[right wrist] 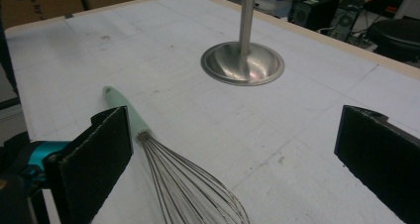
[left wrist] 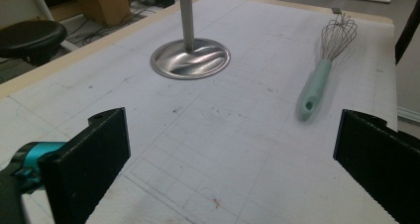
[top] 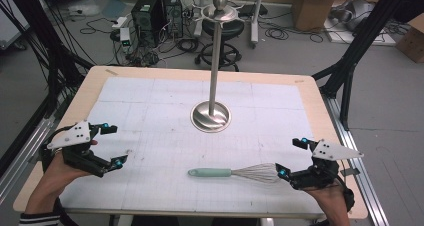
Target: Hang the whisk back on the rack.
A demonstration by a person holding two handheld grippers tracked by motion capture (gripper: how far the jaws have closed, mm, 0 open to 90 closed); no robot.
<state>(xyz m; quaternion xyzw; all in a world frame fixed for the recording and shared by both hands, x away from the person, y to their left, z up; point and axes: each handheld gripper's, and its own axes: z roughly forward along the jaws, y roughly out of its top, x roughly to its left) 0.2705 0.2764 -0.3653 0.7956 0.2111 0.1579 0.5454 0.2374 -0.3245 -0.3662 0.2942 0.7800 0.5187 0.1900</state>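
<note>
A whisk with a mint-green handle lies flat on the white mat, its wire end just beside the right gripper. Behind it a steel stand rises from a round base. Both the right gripper and the left gripper have their jaws wide apart and hold nothing.

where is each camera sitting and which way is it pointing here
High view: above the person's side, looking forward and down on the table; both forearms, left claw and right claw show.
Left gripper view: on the left claw, looking across the table at the whisk and stand; its black jaws show, spread.
Right gripper view: on the right claw, just over the whisk's wires, facing the stand; its jaws show, spread.
Shared: all three show whisk and stand.
</note>
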